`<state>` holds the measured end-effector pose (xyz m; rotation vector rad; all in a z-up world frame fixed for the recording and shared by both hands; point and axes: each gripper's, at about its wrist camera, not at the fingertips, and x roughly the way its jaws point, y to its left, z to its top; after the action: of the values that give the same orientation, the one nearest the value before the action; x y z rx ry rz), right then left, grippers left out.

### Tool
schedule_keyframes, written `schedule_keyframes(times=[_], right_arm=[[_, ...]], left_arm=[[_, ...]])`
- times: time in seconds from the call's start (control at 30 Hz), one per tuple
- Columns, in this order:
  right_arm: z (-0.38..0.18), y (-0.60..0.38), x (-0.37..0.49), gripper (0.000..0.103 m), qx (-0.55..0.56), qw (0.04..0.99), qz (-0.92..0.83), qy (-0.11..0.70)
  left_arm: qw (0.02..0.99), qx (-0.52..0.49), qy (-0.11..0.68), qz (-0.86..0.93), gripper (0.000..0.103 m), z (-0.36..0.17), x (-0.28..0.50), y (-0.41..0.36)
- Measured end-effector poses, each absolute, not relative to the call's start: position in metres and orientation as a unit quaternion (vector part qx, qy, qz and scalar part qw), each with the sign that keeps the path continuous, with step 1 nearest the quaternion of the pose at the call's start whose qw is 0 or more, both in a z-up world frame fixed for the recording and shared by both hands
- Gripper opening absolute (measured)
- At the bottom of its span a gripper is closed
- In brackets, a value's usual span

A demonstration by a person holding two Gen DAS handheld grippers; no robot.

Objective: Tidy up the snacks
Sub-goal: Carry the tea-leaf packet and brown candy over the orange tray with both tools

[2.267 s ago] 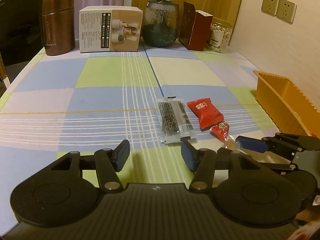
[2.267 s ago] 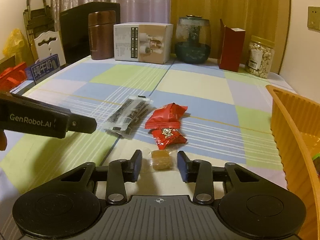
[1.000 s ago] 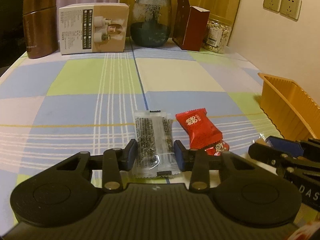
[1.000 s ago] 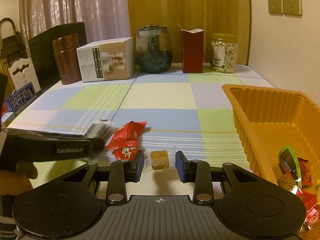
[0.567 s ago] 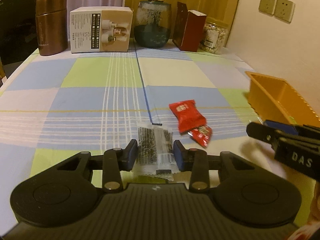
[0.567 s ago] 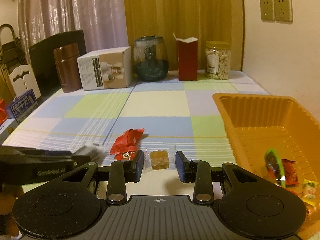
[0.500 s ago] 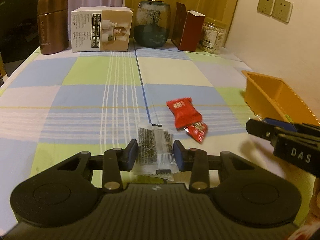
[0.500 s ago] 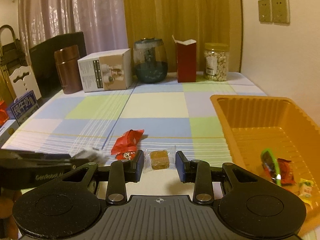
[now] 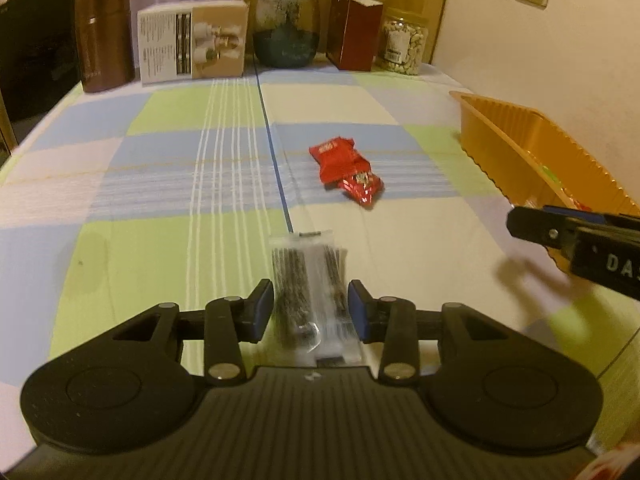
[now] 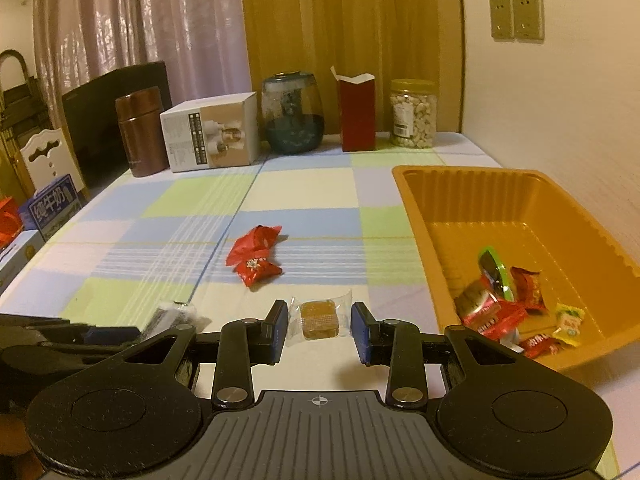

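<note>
My left gripper point(image 9: 310, 308) is shut on a clear packet of dark seed bar point(image 9: 308, 280) and holds it above the checked tablecloth. My right gripper point(image 10: 319, 330) is shut on a small brown candy in clear wrap point(image 10: 318, 318), lifted, just left of the orange tray point(image 10: 412, 184). The tray holds several wrapped snacks point(image 10: 504, 304). Two red snack packs point(image 9: 346, 166) lie mid-table; they also show in the right wrist view point(image 10: 254, 254). The right gripper's side shows in the left wrist view point(image 9: 576, 240).
Along the back of the table stand a brown flask point(image 9: 104, 38), a white box point(image 9: 192, 40), a glass jar point(image 9: 286, 26), a red carton point(image 9: 354, 28) and a nut jar point(image 9: 402, 48). A wall lies at the right. A blue box point(image 10: 54, 206) sits off the table's left.
Both grippers closed on their snacks and lifted them. Both have drawn back from the red packs; the right gripper swung toward the tray, which now shows fully.
</note>
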<state>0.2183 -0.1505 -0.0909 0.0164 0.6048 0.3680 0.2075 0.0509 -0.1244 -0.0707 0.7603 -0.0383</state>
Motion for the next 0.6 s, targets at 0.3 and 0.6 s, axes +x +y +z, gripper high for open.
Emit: schedule_keyframes(times=[0.3, 0.6], right_arm=[[-0.092, -0.152, 0.22, 0.035, 0.016, 0.937, 0.18, 0.299], [-0.088, -0.15, 0.219, 0.035, 0.016, 0.939, 0.184, 0.291]], left_arm=[[0.925, -0.033, 0.379, -0.015, 0.036, -0.134, 0.218, 0.05], [0.928, -0.04, 0.369, -0.016, 0.034, -0.12, 0.207, 0.048]])
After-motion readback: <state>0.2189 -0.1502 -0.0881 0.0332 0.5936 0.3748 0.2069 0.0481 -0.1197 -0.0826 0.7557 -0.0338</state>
